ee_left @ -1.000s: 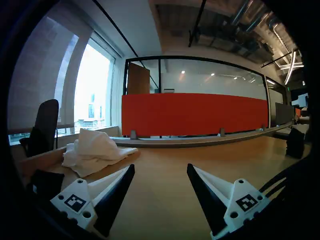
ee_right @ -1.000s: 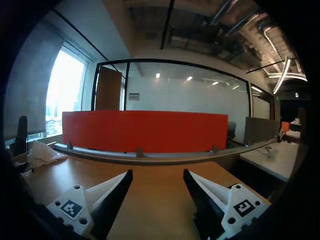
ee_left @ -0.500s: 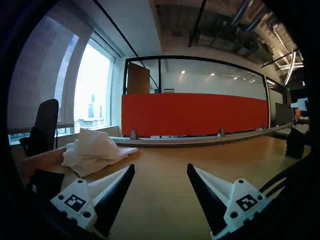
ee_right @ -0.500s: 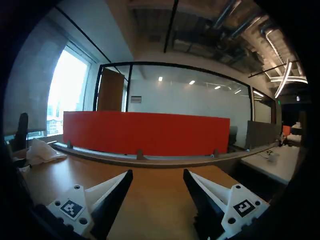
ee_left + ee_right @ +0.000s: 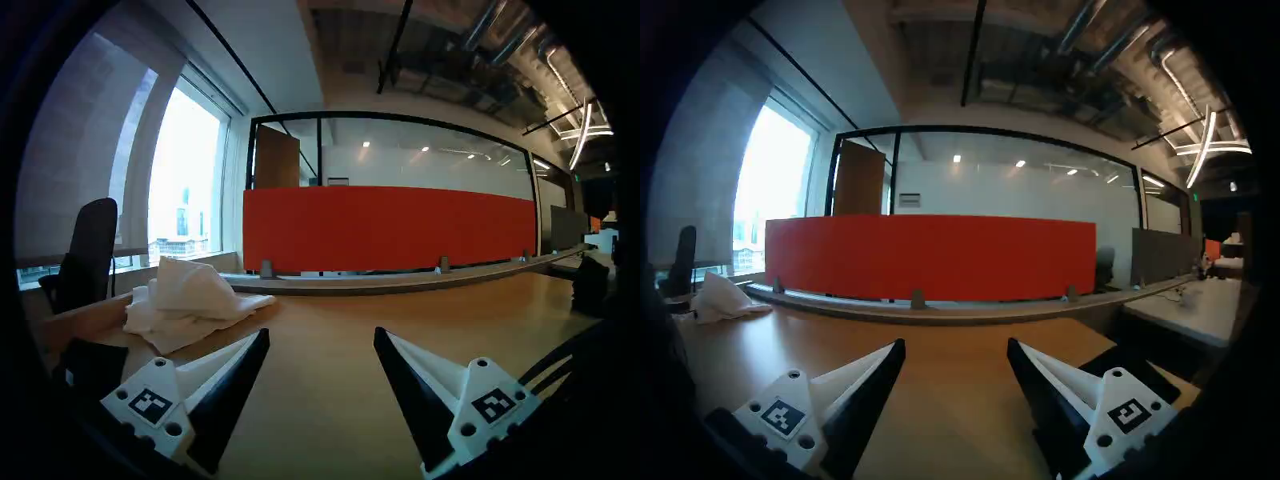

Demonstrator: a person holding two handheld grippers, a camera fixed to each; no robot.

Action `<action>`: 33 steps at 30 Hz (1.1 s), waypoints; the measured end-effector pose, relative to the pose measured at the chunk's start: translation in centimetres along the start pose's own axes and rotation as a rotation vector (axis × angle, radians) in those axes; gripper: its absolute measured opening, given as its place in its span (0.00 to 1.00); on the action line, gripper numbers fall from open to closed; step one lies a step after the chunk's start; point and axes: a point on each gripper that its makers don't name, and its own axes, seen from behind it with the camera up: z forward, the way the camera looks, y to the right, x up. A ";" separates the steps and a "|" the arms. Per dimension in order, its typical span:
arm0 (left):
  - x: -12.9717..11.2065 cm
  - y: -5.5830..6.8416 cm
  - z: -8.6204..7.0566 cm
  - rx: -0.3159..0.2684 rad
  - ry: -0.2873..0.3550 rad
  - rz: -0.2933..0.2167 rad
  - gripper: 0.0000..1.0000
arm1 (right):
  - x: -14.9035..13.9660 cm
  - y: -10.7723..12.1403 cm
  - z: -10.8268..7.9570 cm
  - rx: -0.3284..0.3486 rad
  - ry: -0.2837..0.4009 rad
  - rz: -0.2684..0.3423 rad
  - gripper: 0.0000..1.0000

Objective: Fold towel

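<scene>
A crumpled white towel (image 5: 188,304) lies in a heap on the wooden table (image 5: 336,376), ahead and to the left of my left gripper (image 5: 320,344). That gripper is open and holds nothing, its fingers low over the tabletop. In the right gripper view the same towel (image 5: 718,298) shows small at the far left of the table (image 5: 952,376). My right gripper (image 5: 954,352) is open too, empty, and well to the right of the towel.
A red divider panel (image 5: 388,228) runs along the table's far edge. A black office chair (image 5: 84,256) stands at the left by the window. A dark object (image 5: 592,284) sits at the table's right end. A white desk (image 5: 1184,308) lies beyond the right edge.
The left gripper view is unchanged. The right gripper has dropped slightly, so the divider and towel sit a little higher in its view than half a second ago.
</scene>
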 end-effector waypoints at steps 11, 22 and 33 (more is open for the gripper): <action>0.0 0.0 -0.1 0.000 0.000 0.000 0.97 | -3.7 0.3 -0.5 -0.002 -0.019 0.023 0.99; 0.0 -0.1 0.0 0.000 0.000 0.000 0.97 | -4.5 0.6 -0.5 -0.001 -0.015 0.041 0.99; 0.0 0.0 0.0 0.000 0.000 0.000 0.97 | -5.8 0.0 -0.1 0.014 -0.024 0.056 0.99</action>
